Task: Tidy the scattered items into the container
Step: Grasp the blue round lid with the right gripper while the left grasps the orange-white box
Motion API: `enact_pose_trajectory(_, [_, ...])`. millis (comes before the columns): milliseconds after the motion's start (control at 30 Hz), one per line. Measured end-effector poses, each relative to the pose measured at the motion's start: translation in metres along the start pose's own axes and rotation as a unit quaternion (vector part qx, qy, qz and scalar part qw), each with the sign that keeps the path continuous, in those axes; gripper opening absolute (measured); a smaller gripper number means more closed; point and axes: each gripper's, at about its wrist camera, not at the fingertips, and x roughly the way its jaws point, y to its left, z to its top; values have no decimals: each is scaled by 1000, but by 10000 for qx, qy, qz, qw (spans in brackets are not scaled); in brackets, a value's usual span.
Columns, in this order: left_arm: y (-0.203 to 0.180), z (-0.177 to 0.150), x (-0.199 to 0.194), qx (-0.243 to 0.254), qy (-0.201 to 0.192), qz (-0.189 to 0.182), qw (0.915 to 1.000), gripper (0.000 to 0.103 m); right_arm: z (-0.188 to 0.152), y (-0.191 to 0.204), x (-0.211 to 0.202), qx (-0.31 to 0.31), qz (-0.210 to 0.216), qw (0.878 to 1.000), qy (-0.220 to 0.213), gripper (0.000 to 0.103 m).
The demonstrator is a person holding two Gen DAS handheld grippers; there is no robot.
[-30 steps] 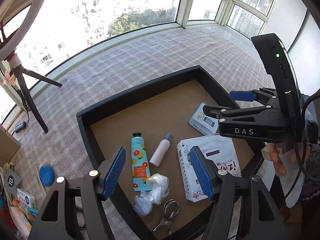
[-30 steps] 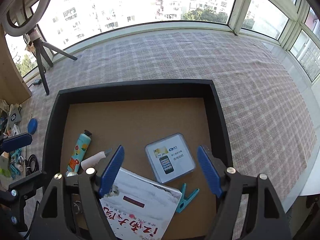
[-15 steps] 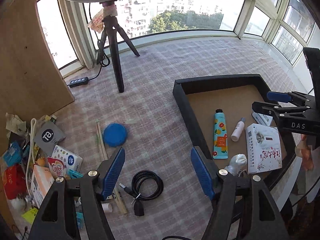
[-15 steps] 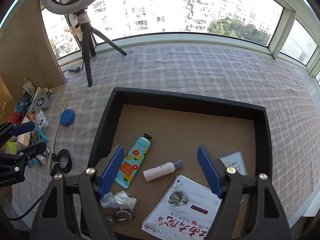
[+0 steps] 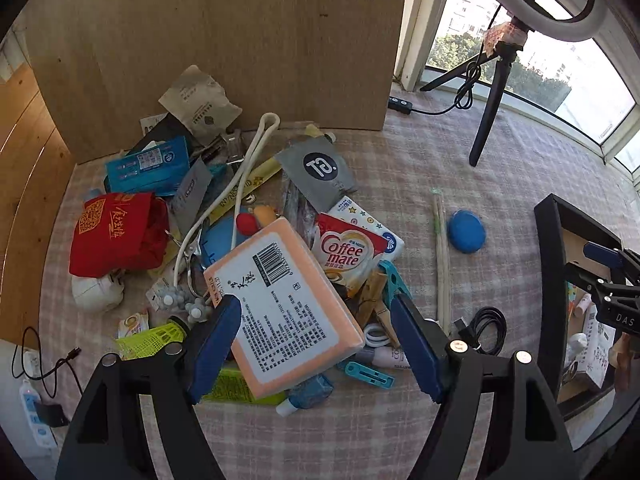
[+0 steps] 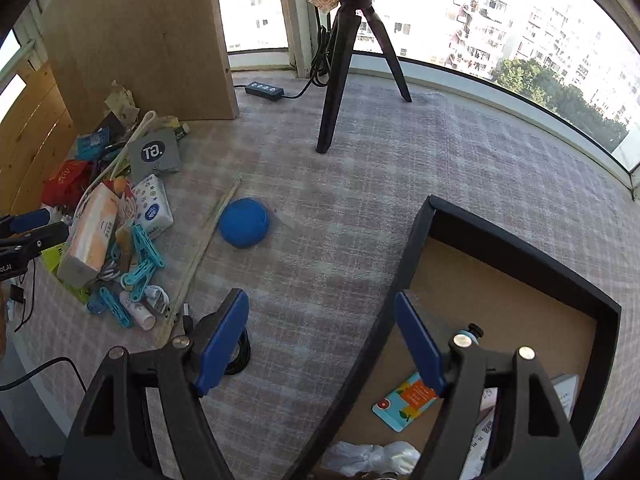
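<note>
My left gripper [image 5: 316,344] hangs over the pile of scattered items, its jaws opening. A peach tissue pack [image 5: 280,308] with a barcode lies below and between the fingers, which do not press on it. Around it lie a Coffee mate packet [image 5: 348,256], a red pouch [image 5: 112,232], blue clips [image 5: 394,284] and a grey sachet [image 5: 320,168]. My right gripper [image 6: 322,344] stands open and empty above the carpet, beside the left wall of the black container [image 6: 520,256]. A hand cream tube [image 6: 404,404] and a plastic bag [image 6: 368,456] lie inside it.
A blue disc [image 6: 244,222], chopsticks [image 5: 440,260] and a coiled black cable [image 5: 486,330] lie on the checked carpet between pile and container. A tripod [image 6: 344,60] and a black power strip [image 6: 264,90] stand by the window. A wooden board [image 5: 240,40] backs the pile.
Both grippers have swung left, away from the container's inside. The left one now hangs over the pile with wider jaws; the right one has reached the container's left wall.
</note>
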Motion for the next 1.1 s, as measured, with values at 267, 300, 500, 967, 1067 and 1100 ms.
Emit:
enact_pose_trajectory(267, [37, 0, 31, -862, 690, -347, 9933, 75, 23, 41, 38, -312, 177, 9988, 327, 75])
enact_pose_trajectory(300, [39, 1, 34, -946, 759, -414, 9918, 75, 25, 44, 42, -317, 197, 9987, 358, 75])
enact_pose_trajectory(500, [37, 7, 47, -1268, 888, -530, 9865, 76, 46, 50, 68, -177, 209, 9980, 572, 75])
enact_pose_trajectory(967, [25, 24, 64, -1031, 963, -172, 9899, 76, 62, 54, 114, 33, 160, 9949, 999, 74])
enact_pose_trajectory(1067, [26, 24, 65, -1005, 929, -127, 9905, 76, 59, 44, 114, 203, 284, 9943, 1009, 74])
enact_pose_trajectory(1100, [26, 24, 66, -997, 935, -92, 9906, 76, 59, 42, 114, 230, 288, 9942, 1006, 74])
